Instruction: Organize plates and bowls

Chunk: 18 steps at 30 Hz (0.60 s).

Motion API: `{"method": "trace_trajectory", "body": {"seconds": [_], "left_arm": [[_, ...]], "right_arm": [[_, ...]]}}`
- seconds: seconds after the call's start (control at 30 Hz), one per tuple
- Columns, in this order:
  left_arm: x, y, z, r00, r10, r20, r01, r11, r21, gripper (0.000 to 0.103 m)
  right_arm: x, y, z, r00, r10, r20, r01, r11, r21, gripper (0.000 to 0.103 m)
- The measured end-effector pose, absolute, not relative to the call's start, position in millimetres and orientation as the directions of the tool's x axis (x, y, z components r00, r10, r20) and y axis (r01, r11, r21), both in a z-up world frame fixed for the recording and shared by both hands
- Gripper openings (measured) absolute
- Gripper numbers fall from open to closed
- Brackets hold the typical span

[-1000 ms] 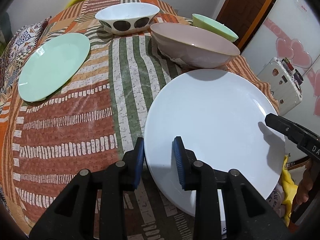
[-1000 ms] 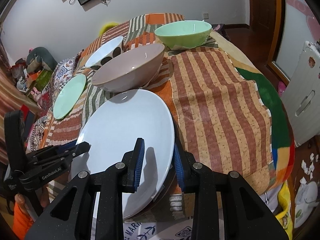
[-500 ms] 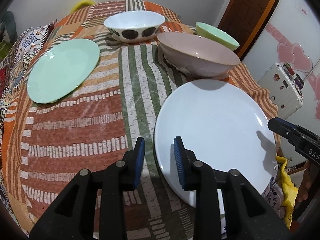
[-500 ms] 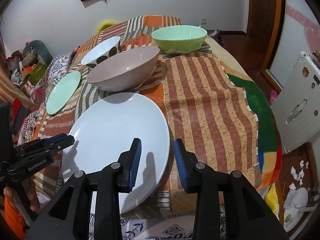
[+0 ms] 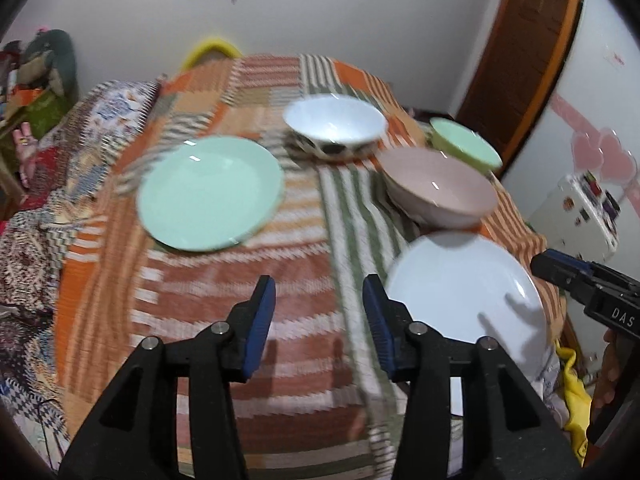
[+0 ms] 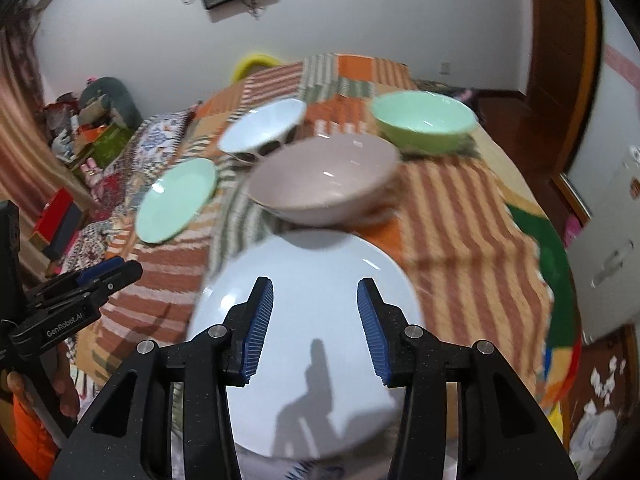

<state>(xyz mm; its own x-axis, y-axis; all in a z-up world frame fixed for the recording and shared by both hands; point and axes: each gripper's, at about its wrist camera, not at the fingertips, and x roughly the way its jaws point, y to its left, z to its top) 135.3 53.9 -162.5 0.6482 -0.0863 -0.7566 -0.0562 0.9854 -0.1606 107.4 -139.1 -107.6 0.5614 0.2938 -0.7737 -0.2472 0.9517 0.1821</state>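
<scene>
A large white plate (image 5: 464, 292) (image 6: 308, 328) lies flat at the table's near edge. Behind it stands a pink bowl (image 5: 440, 188) (image 6: 324, 176). A white bowl with dark spots (image 5: 334, 128) (image 6: 260, 130) and a green bowl (image 5: 464, 148) (image 6: 424, 120) stand further back. A mint green plate (image 5: 210, 192) (image 6: 176, 200) lies to the left. My left gripper (image 5: 318, 320) is open and empty above the striped cloth, left of the white plate. My right gripper (image 6: 314, 324) is open and empty above the white plate.
A striped patchwork cloth (image 5: 240, 280) covers the table. A white appliance (image 5: 576, 216) stands to the right beside a wooden door frame (image 5: 520, 60). Cluttered boxes and toys (image 6: 88, 136) lie on the left, off the table.
Both grippers have opened wide, drawn back and risen from the white plate's rim. The plate now lies flat on the table. The left gripper has shifted left over the cloth.
</scene>
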Motion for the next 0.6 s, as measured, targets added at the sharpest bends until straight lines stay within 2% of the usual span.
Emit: {"method": "trace_trajectory", "body": {"seconds": [0.2, 0.37, 0.6], "left_arm": [[132, 98, -142, 0.694, 0.016, -0.719, -0.152, 0.980, -0.125, 0.053], [132, 129, -135, 0.708, 0.090, -0.700, -0.218, 0.971, -0.096, 0.057], [142, 173, -142, 0.693, 0.157, -0.704, -0.293, 0.953, -0.075, 0.059]], "right_arm": [[123, -89, -95, 0.566, 0.344, -0.749, -0.362, 0.920, 0.149, 0.041], [137, -52, -90, 0.565, 0.386, -0.729, -0.435, 0.890, 0.133, 0.050], [167, -18, -101, 0.503, 0.441, -0.743, -0.458, 0.865, 0.204, 0.050]]}}
